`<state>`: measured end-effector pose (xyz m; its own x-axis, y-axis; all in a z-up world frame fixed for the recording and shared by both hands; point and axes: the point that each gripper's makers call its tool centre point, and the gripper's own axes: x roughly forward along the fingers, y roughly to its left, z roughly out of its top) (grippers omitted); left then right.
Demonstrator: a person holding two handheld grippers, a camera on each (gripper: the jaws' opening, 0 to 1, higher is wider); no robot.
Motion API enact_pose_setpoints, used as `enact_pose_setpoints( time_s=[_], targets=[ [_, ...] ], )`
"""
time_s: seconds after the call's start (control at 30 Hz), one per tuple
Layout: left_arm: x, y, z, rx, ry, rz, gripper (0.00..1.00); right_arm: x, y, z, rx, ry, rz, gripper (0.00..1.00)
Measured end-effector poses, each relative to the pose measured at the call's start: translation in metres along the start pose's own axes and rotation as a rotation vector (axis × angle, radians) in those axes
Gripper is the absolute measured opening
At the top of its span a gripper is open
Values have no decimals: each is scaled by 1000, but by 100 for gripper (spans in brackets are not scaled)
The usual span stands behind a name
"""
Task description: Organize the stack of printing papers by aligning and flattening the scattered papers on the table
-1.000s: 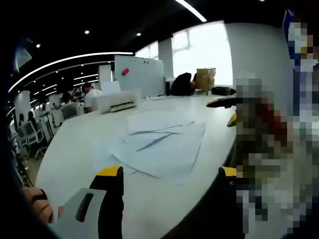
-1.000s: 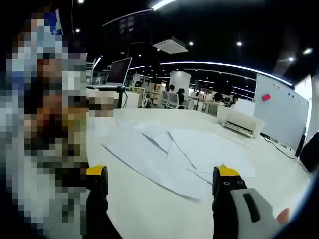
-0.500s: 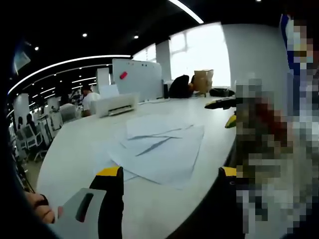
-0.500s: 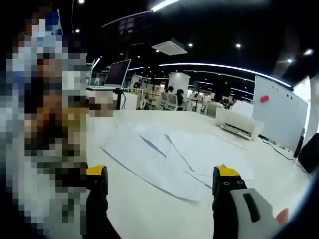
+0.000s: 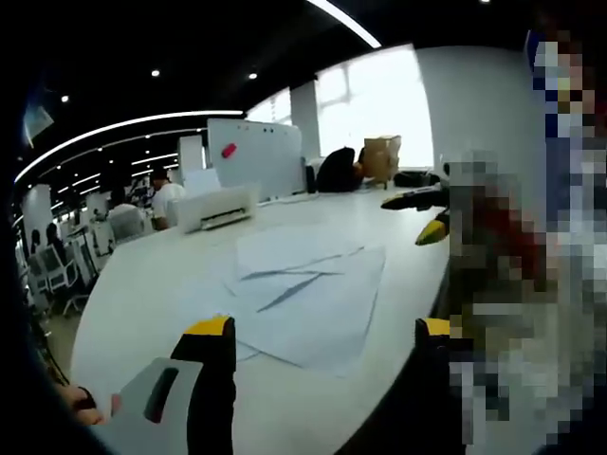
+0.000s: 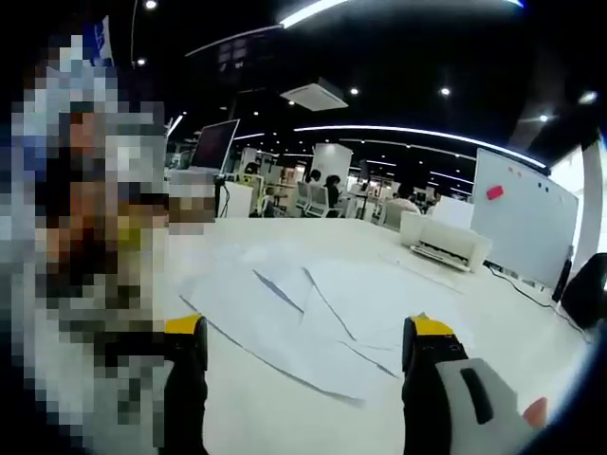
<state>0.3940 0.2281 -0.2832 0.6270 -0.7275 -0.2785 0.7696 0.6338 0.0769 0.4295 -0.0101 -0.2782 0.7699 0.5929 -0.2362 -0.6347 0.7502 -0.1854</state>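
Several white sheets of printing paper [image 5: 303, 294] lie loosely fanned and overlapping on the white table [image 5: 142, 284], their edges out of line. My left gripper [image 5: 318, 332] hovers open above the table's near edge, short of the sheets, with nothing between its yellow-tipped jaws. In the right gripper view the same papers [image 6: 313, 318] spread across the table [image 6: 493, 322] ahead of my right gripper [image 6: 299, 332], which is also open and holds nothing. A fingertip [image 6: 539, 412] shows at that gripper's handle.
A white printer [image 5: 216, 204] [image 6: 444, 242] stands on the far part of the table, with a whiteboard [image 5: 256, 156] [image 6: 526, 223] behind it. A cardboard box [image 5: 381, 156] and a dark bag [image 5: 337, 171] sit by the window. People sit at desks beyond.
Both views have tilted slightly, so the papers sit a little lower in each picture. The papers themselves lie as before and both grippers stay open.
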Motion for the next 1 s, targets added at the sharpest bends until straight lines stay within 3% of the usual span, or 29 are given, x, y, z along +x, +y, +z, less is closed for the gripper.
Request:
enact_pose_setpoints(
  time_s=[0.1,0.37,0.77,1.0],
  targets=[
    [-1,-1,-1,-3,-7,-11,79,7,-9,7,7,-7,-27,80],
    [-4,5,-4,-1,-9,3,79,45,-23,8,-71,73,-67,79],
    [-33,13,-6,-29,-33,41,78,138,-29,14,-12,99,-8,79],
    [-43,18,-9,-36,-30,62,78,163,-27,13,24,104,21,80]
  ],
)
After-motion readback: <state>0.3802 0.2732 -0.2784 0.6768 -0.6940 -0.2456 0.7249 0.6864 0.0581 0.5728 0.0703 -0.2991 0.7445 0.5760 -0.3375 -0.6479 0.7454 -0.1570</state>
